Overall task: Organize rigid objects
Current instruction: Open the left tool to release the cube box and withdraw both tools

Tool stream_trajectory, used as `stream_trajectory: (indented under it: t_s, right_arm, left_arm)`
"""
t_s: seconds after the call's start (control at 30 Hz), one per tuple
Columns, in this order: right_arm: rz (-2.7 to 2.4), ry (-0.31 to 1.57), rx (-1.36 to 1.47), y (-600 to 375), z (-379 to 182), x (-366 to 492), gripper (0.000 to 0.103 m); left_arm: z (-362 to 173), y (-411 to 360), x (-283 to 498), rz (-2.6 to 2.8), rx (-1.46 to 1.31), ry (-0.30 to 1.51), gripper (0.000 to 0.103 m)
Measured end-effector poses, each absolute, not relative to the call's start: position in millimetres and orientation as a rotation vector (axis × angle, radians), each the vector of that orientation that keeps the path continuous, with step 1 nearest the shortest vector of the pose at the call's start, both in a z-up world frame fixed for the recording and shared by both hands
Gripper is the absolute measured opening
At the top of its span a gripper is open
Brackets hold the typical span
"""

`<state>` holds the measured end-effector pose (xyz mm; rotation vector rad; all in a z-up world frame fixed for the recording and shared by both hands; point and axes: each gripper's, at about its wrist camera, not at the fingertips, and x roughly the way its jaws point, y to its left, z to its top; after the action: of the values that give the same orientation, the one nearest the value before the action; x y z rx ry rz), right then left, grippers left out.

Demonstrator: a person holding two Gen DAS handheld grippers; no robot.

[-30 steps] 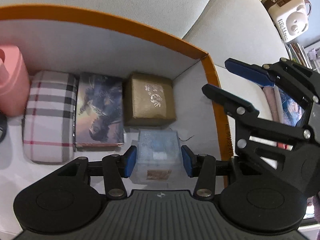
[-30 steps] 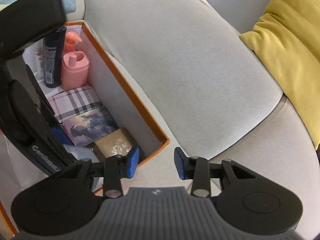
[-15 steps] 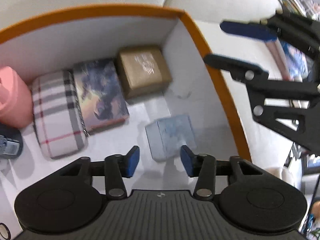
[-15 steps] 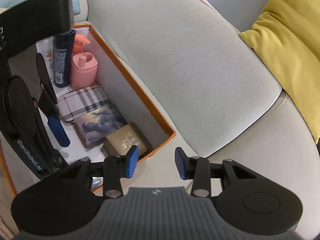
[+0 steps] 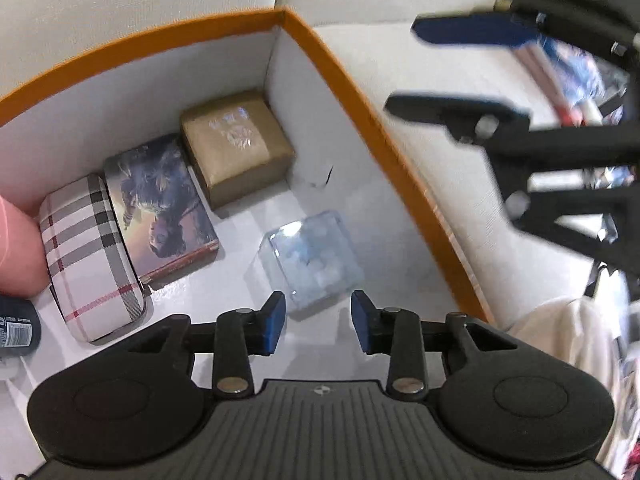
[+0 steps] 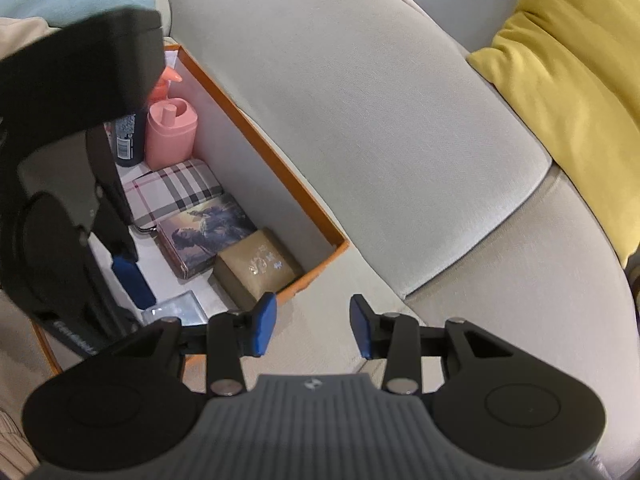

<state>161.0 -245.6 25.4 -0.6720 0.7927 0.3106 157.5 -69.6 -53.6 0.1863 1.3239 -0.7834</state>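
Left wrist view: my left gripper (image 5: 318, 322) is empty, its jaws have just been narrowing, and the clear box (image 5: 310, 258) lies at twelve o'clock on the orange box (image 5: 360, 104) floor. My right gripper (image 6: 312, 326), part open and empty, hangs over the sofa (image 6: 380, 120), farther off.

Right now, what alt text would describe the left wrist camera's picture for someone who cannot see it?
The left gripper hovers open and empty over an orange-rimmed box, just above a clear plastic cube on its white floor. Along the far wall sit a gold box, a picture card box and a plaid case. The right gripper hangs blurred outside the box.
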Motion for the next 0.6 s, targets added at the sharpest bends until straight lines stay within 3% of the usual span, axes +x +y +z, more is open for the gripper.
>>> stream_trajectory:
  t_s: [0.1, 0.3, 0.6]
  right_arm:
    - [0.295, 0.802, -0.661, -248, 23, 158, 0.041]
    - [0.298, 0.808, -0.655, -251, 21, 152, 0.041]
    - [0.299, 0.819, -0.641, -249, 18, 152, 0.041]
  left_arm:
    - [-62, -58, 142, -0.749, 0.18, 1.328, 0.031]
    - [-55, -49, 153, -0.682, 0.146, 1.289, 0.023]
    - [-59, -48, 154, -0.694, 0.073, 1.269, 0.022]
